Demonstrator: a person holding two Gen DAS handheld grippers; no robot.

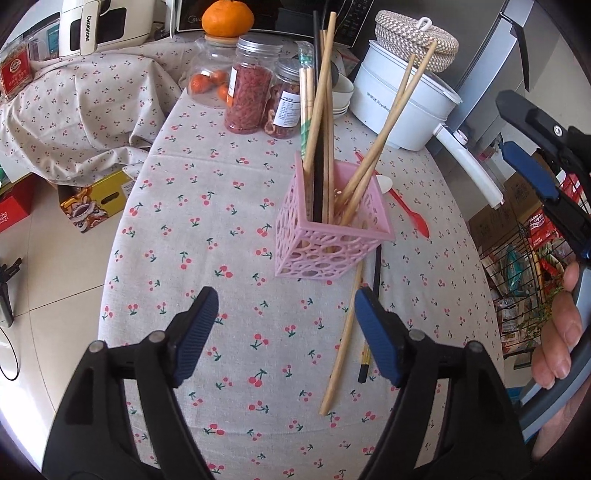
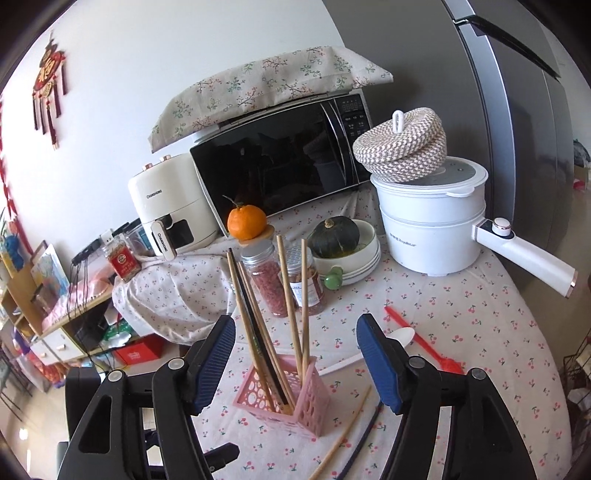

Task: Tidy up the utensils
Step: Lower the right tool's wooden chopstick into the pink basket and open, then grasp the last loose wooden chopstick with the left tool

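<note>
A pink lattice holder (image 1: 325, 240) stands mid-table with several wooden and black chopsticks upright in it; it also shows in the right wrist view (image 2: 288, 400). A loose wooden chopstick (image 1: 341, 343) and a black one (image 1: 371, 321) lie on the cloth in front of it. A red spoon (image 1: 408, 210) and a white spoon (image 2: 380, 349) lie behind it. My left gripper (image 1: 284, 336) is open and empty, low over the cloth, its right finger beside the loose chopsticks. My right gripper (image 2: 295, 363) is open and empty, raised above the holder.
Jars of dried food (image 1: 247, 92), an orange (image 1: 227, 18), a white electric pot (image 1: 402, 99) with a woven basket, bowls with a squash (image 2: 336, 236), a microwave (image 2: 280, 166) and an air fryer (image 2: 170, 210) crowd the back. A wire rack (image 1: 528, 273) stands right of the table.
</note>
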